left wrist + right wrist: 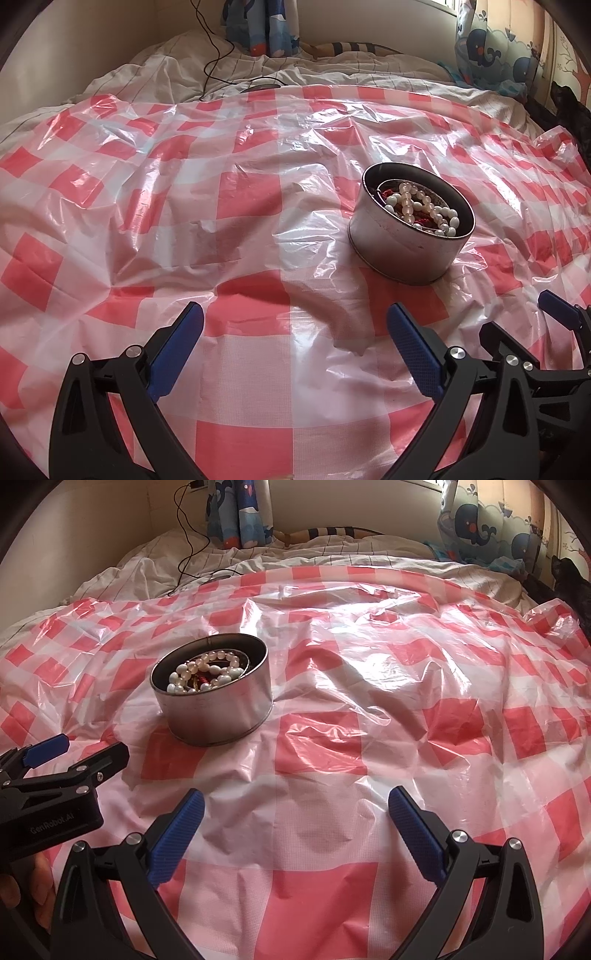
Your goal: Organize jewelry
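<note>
Seemingly little is left: nothing lies loose on the plastic sheet [258, 229], and the beads [417, 210], white strands with something red and brown under them, are all heaped in the tin [391, 247].

Going left to right, the left gripper [295, 332] hangs low over the sheet, its blue pads [177, 350] spread wide with nothing between them. Ahead and right of it stands the tin, upright and lidless, and beyond it at the frame edge shows the right gripper [295, 819], likewise wide apart and empty. Both are well short of the tin. If a lid belongs on it, none is in view, so I cannot tell whether closing remains.

The sheet is thin, crinkled, red-and-white checked plastic, glossy in the light, laid over a bed with pale striped bedding [177, 70]. A black cable [210, 55] trails down the wall at far left; whale-print curtains [480, 528] hang behind and at right, by a bright window.
</note>
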A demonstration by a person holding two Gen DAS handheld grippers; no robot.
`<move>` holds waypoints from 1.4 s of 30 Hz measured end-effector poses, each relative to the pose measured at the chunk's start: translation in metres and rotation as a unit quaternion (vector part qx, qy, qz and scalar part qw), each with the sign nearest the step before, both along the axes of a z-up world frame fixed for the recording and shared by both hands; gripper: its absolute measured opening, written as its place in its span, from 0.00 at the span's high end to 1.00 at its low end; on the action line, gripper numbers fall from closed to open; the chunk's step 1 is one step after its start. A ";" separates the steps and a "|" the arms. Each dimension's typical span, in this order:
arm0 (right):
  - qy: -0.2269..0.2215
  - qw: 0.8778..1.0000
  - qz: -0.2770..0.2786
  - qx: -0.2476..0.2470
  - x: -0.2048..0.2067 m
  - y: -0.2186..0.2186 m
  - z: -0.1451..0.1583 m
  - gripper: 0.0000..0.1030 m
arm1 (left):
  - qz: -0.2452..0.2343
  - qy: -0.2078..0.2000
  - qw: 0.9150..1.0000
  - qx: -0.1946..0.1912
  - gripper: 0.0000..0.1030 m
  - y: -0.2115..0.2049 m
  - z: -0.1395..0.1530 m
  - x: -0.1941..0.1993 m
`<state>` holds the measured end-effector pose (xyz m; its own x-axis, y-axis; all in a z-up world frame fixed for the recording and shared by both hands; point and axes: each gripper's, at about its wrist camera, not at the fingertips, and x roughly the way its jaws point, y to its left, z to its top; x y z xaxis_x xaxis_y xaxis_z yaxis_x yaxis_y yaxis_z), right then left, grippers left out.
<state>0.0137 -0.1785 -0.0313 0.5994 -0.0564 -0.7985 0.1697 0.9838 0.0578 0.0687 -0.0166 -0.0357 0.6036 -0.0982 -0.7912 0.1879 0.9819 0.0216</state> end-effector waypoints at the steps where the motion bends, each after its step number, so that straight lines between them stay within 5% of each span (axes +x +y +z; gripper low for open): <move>1: 0.000 1.000 0.000 0.000 0.000 0.000 0.000 0.07 | 0.000 0.000 1.000 0.000 0.07 0.000 0.000 0.000; 42: 0.006 1.000 0.001 -0.002 0.000 0.000 -0.005 0.07 | -0.003 0.005 1.000 -0.002 0.07 -0.002 -0.003 0.000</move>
